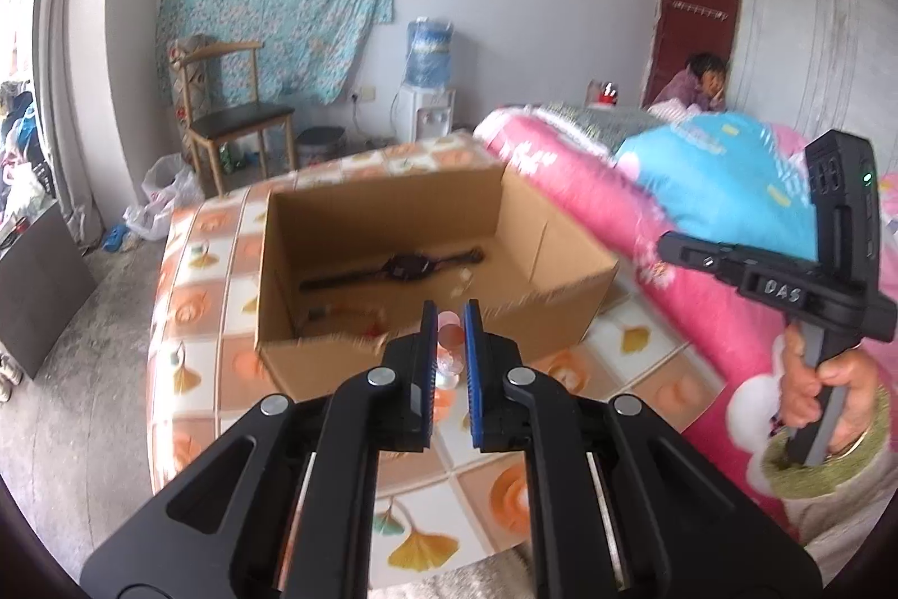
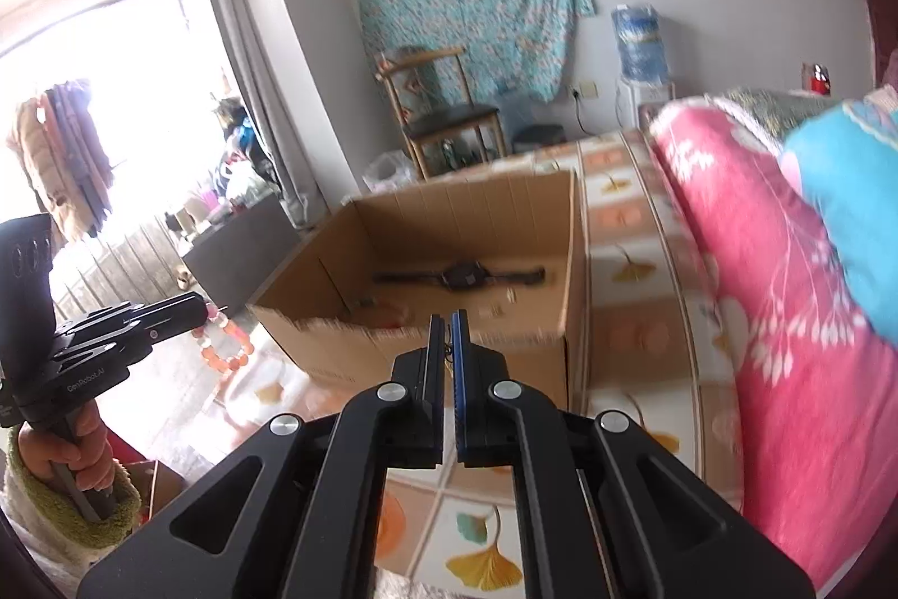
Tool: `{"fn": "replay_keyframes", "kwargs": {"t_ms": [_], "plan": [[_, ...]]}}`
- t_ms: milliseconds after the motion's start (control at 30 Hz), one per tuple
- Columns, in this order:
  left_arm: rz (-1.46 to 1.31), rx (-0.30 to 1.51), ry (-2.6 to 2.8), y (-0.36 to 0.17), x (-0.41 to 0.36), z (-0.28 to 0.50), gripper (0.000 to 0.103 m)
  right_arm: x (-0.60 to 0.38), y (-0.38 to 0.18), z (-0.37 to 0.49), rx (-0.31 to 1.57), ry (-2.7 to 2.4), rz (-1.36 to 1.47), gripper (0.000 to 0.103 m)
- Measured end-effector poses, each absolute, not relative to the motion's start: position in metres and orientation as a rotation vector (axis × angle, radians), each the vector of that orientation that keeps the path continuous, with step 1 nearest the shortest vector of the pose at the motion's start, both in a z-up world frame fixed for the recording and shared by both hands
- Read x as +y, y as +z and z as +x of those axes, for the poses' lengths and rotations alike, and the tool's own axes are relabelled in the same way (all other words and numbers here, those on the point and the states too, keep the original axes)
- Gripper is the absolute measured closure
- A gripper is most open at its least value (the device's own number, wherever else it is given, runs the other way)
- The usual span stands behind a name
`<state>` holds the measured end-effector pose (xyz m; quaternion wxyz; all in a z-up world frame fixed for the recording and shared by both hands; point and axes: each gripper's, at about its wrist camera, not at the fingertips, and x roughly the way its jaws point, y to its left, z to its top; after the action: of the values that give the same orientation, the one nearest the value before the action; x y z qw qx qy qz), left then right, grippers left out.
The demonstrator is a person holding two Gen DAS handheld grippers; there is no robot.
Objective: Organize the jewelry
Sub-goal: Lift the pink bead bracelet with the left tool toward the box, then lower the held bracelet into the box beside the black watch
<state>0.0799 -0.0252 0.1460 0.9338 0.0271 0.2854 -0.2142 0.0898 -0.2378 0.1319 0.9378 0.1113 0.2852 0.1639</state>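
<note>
Bead bracelet [image 2: 224, 346] in fingers (left) [image 1: 427, 346], watch [image 1: 395, 269] in box [image 1: 314, 349]

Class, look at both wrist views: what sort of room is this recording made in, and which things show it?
Most likely a lived-in bedroom at home: a bed with a patterned sheet and pink quilt, a wooden chair, and a water dispenser by the wall.

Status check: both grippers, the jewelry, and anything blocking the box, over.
Left gripper shut on bead bracelet, short of cardboard box. Right gripper nearly shut, something thin and dark between fingers, cannot identify. Black watch already in box. Nothing blocking.
</note>
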Motion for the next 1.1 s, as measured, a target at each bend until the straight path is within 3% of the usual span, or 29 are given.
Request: {"fn": "replay_keyframes", "kwargs": {"t_ms": [333,700,1100], "plan": [[0.040,0.516,-0.513,0.185,-0.046,0.129,0.095,-0.238,0.172,0.148,0.571,0.449,0.219,0.100],[0.032,0.731,-0.517,0.125,-0.068,0.230,0.095,-0.218,0.123,0.229,0.743,0.469,0.232,0.100],[0.042,0.909,-0.404,0.083,-0.065,0.261,0.095,-0.206,0.087,0.255,0.773,0.464,0.182,0.100]]}}
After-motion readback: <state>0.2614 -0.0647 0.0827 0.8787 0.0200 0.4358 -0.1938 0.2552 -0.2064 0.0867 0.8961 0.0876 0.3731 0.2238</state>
